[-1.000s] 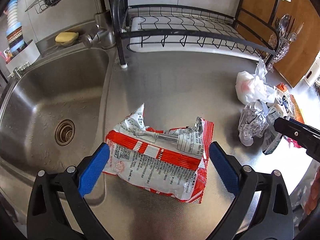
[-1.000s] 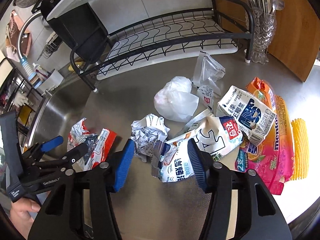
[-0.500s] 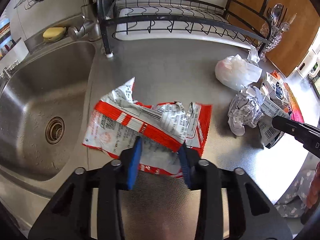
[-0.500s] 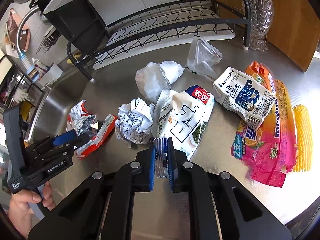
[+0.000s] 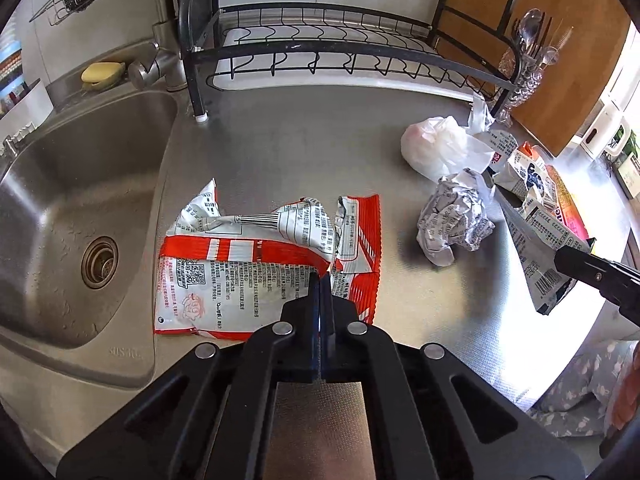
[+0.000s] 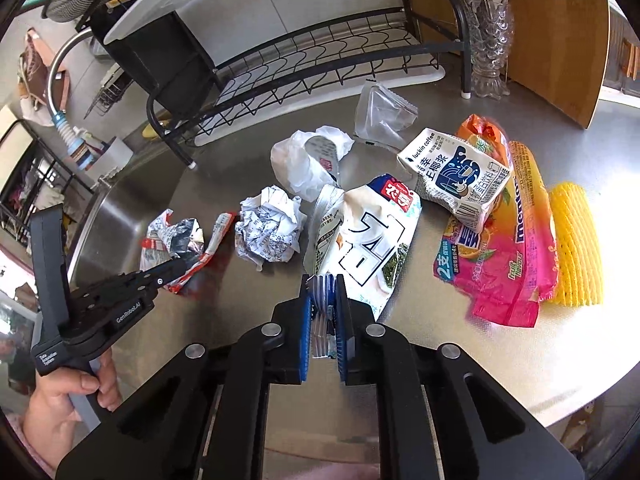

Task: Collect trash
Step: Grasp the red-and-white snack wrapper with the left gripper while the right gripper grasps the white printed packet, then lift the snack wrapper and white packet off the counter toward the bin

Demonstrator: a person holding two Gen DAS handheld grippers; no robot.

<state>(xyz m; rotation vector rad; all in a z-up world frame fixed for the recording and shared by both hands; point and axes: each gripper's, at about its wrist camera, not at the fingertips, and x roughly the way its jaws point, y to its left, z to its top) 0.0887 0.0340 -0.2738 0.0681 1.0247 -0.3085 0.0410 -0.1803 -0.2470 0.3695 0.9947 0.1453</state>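
Note:
A red and white snack wrapper lies flat on the steel counter beside the sink. My left gripper is shut on its near right part, with the thin foil pinched between the pads. The right wrist view shows the same wrapper crumpled at the left gripper's tip. My right gripper is shut on the crimped near edge of a white snack bag. In the left wrist view that bag hangs from the right gripper at the right edge.
Between the two bags sits a crumpled paper ball, with a white plastic bag behind it. A coffee carton, pink candy wrapper, yellow foam net and clear pouch lie right. Sink left, dish rack behind.
The left jaws went from wide open around the red wrapper to shut on it. The right jaws closed on the white bag's edge, and the bag has slid nearer and spread out.

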